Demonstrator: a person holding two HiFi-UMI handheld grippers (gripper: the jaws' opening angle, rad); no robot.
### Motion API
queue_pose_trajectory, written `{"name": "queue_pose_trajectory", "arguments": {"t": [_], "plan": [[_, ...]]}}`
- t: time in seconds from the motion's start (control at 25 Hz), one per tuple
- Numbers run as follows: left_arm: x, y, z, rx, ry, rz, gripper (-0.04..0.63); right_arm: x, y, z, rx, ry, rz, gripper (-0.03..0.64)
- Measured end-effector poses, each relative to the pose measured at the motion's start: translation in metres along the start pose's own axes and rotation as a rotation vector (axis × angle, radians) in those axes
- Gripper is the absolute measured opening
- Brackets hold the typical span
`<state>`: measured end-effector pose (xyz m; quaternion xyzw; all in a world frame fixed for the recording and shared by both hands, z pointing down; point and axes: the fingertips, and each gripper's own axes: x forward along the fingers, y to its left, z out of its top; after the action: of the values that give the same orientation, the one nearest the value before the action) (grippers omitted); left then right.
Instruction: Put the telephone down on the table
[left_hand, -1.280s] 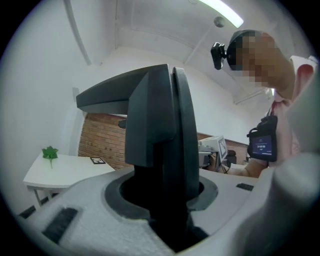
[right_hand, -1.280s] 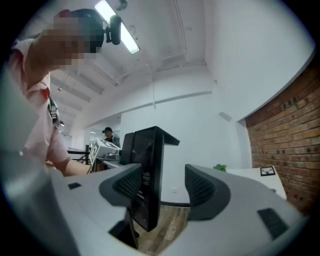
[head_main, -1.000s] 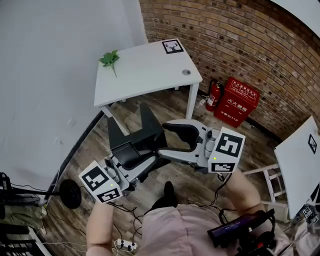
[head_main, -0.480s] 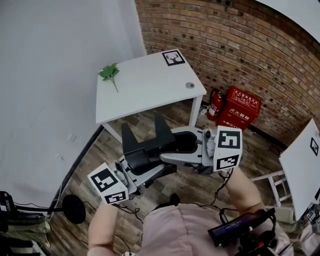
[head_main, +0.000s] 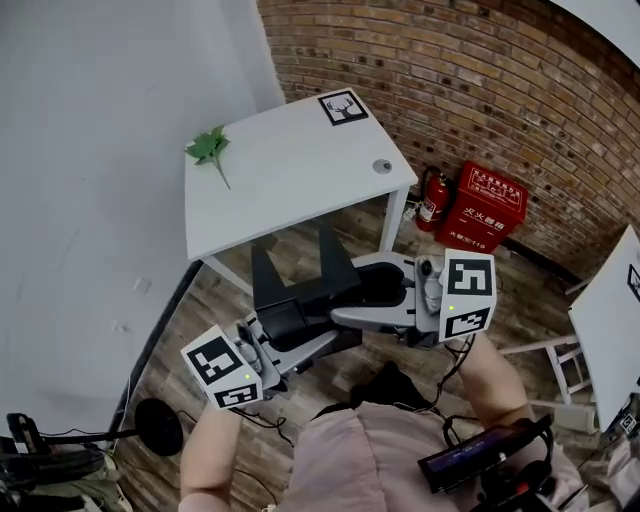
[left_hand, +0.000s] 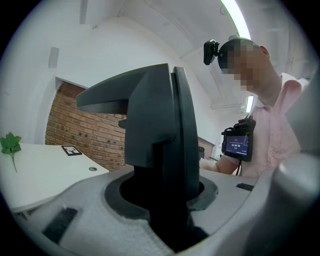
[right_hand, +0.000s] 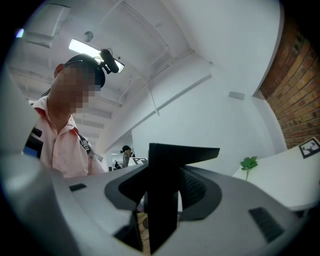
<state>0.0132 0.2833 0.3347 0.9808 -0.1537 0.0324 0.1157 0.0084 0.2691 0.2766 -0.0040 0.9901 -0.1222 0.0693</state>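
Right hand-held gripper (right_hand: 172, 165) closing on nothing; left hand-held gripper (left_hand: 172, 82) jaws together, empty. No telephone in sight. My worry: converging jaws clash short of white rectangular surface's (head_main: 290, 170) near edge.

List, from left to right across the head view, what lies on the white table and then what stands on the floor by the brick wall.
green leaf sprig → square black-and-white marker → round grey cap → fire extinguisher → red box
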Motion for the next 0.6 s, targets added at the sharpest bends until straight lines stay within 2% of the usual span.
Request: {"name": "queue_pose_trajectory", "arguments": {"t": [0.32, 0.6], "plan": [[0.02, 0.055, -0.01, -0.053, 0.022, -0.006, 0.164, -0.003, -0.062, -0.008, 0.049, -0.001, -0.024, 0.179], [0.038, 0.117, 0.0, -0.093, 0.023, 0.013, 0.164, 0.0, -0.128, 0.002, 0.078, 0.006, -0.012, 0.179]]}}
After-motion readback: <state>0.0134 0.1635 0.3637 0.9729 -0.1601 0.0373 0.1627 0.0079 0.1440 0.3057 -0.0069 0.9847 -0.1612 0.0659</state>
